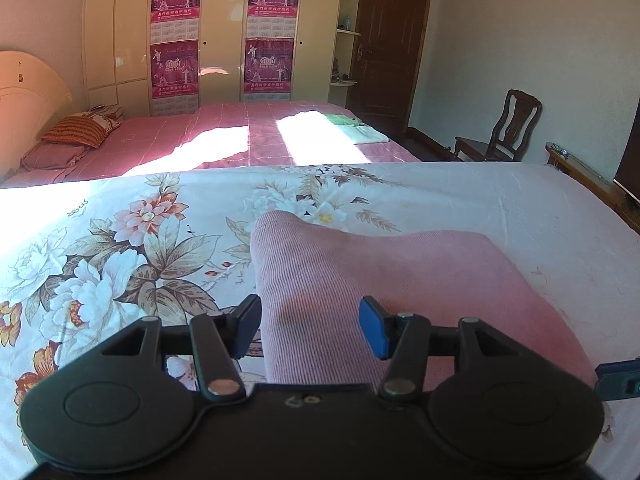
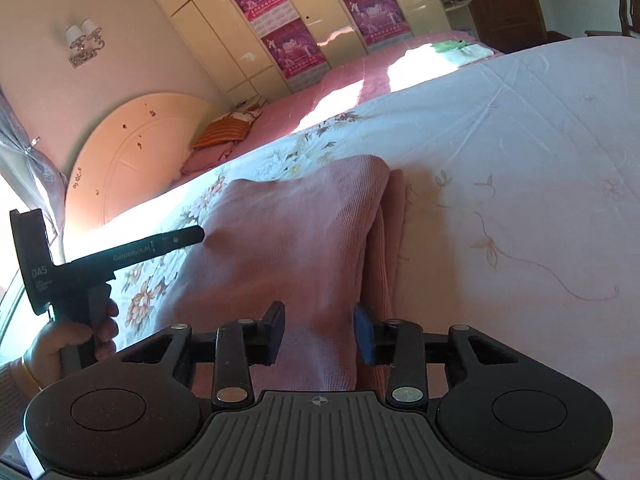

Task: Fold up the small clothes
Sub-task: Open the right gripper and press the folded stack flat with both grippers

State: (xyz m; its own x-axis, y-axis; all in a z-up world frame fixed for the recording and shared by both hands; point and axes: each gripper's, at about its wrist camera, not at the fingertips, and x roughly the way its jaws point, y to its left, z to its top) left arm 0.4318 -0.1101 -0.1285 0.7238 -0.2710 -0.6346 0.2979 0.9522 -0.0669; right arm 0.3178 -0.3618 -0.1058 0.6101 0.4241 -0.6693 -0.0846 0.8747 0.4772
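A pink ribbed garment [image 1: 360, 276] lies folded in layers on the floral sheet [image 1: 120, 240] of the near bed. My left gripper [image 1: 310, 328] is open, its jaws wide on either side of the garment's near left part. My right gripper [image 2: 320, 334] is open too, with the garment [image 2: 288, 240] between its pads at the near edge, where a folded layer edge runs up the right side. The left gripper's body and the hand that holds it show in the right wrist view [image 2: 116, 256], at the garment's left side.
A second bed with a pink cover [image 1: 224, 136] stands behind, with pillows [image 1: 80, 130] at its head and folded light clothes [image 1: 356, 128] at its foot. A wardrobe [image 1: 216, 32], a door [image 1: 388, 40] and a wooden chair [image 1: 504, 132] stand farther off.
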